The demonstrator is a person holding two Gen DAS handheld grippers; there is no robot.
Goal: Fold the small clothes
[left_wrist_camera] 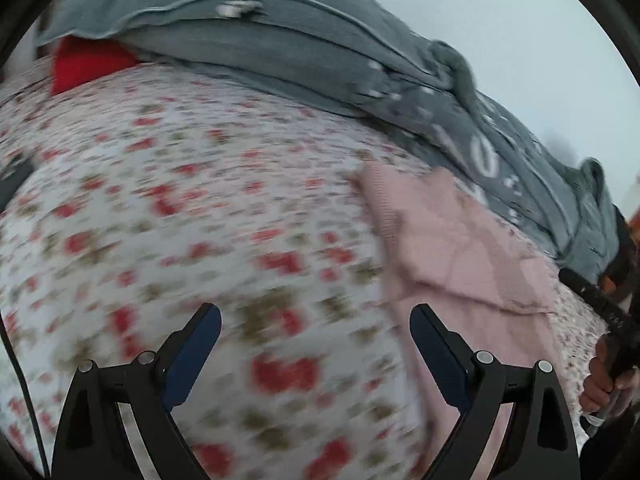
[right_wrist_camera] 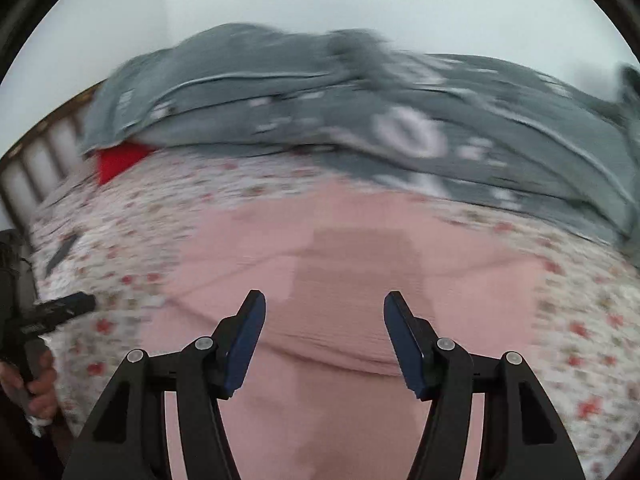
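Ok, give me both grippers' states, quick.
Left gripper: open, empty, over the floral bedspread.
Right gripper: open, holding nothing, above the pink garment.

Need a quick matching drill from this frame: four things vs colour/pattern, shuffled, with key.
Things:
1. blanket
2. small garment
3. bed cover
4. cushion

Looks:
A. plain red
B. pale pink
C. grey with white print
D. white with red floral print

Pairs: 1-C, 2-B, 3-D, 4-A
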